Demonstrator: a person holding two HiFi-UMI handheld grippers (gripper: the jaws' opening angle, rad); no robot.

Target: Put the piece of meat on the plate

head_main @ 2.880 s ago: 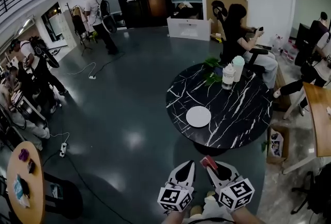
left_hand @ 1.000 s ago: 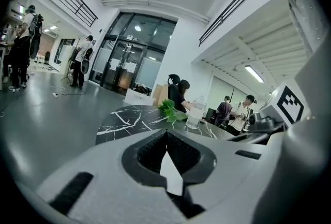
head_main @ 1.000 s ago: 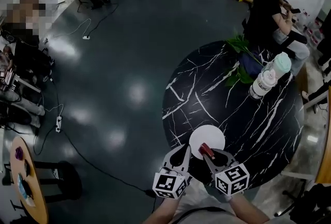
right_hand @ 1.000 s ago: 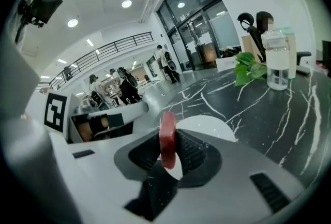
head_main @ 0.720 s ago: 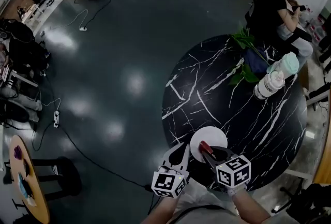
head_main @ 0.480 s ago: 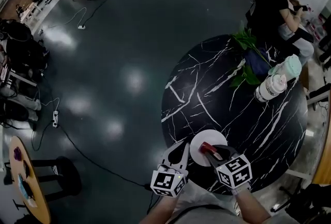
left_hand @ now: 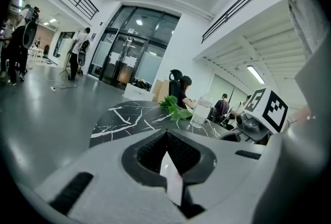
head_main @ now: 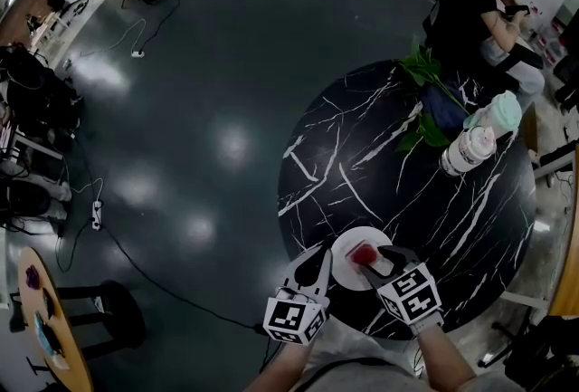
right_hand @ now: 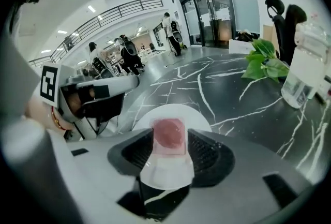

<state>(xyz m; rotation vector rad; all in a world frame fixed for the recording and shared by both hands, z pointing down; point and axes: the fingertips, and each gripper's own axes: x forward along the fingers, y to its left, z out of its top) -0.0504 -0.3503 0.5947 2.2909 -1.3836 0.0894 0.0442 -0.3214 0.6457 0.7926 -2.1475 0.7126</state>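
Observation:
The pinkish-red square piece of meat point(head_main: 364, 252) lies on the white plate point(head_main: 347, 272) near the front edge of the round black marble table point(head_main: 407, 173). My right gripper point(head_main: 374, 260) points down over the plate and its jaws are opening. In the right gripper view the meat point(right_hand: 169, 134) sits between the pads with a gap on each side, resting on the plate point(right_hand: 178, 113). My left gripper point(head_main: 323, 258) hovers just left of the plate, shut, with nothing in it. Its tips point(left_hand: 166, 137) meet in the left gripper view.
Two clear bottles point(head_main: 463, 148) and a green plant point(head_main: 423, 78) stand at the table's far side, where a seated person point(head_main: 466, 1) faces away. Dark glossy floor with cables point(head_main: 136, 259) spreads to the left. A wooden side table point(head_main: 41, 327) is at the lower left.
The right gripper came down over the plate and tipped further downward. Its jaws spread and the meat, gripped before, now rests on the plate. The left gripper barely moved.

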